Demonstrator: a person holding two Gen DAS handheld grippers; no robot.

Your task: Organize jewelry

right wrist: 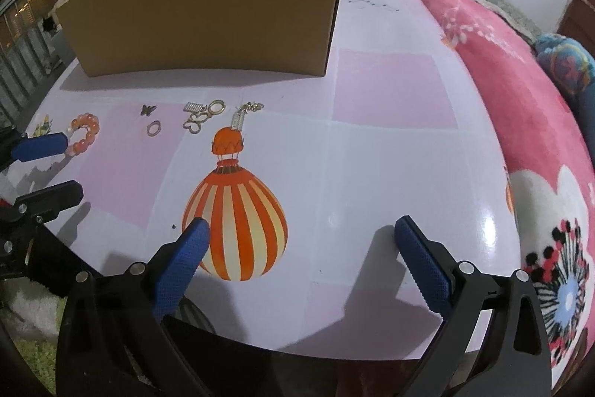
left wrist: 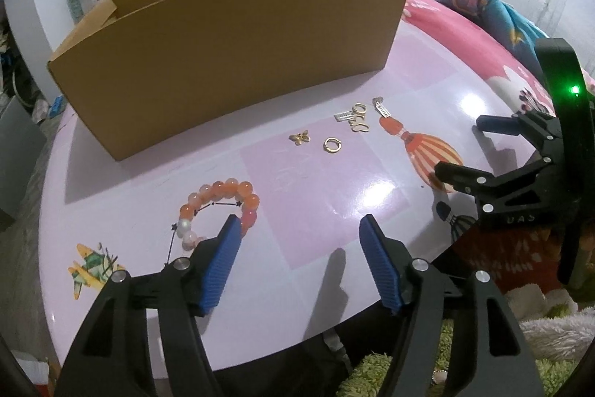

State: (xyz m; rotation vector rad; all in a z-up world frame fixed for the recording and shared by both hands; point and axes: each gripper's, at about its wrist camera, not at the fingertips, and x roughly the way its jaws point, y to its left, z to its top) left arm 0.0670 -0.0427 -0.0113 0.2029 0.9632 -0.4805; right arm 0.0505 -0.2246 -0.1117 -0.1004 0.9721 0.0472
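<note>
Left gripper (left wrist: 297, 229) low centre, jaws apart, empty; orange & white bead bracelet (left wrist: 219, 207) just by its left finger. Gold earrings (left wrist: 353, 118) mid-frame before cardboard box (left wrist: 223, 62). Right gripper (right wrist: 301, 229) wide open, empty

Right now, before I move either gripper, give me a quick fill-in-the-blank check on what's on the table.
1. The bead bracelet lies beside the ____ gripper.
2. Both grippers' jaws stand ____, the right gripper over bare table.
3. The cardboard box stands ____ the gold pieces, such as the butterfly charm and hoop earring.

Missing words: left; open; behind
</note>
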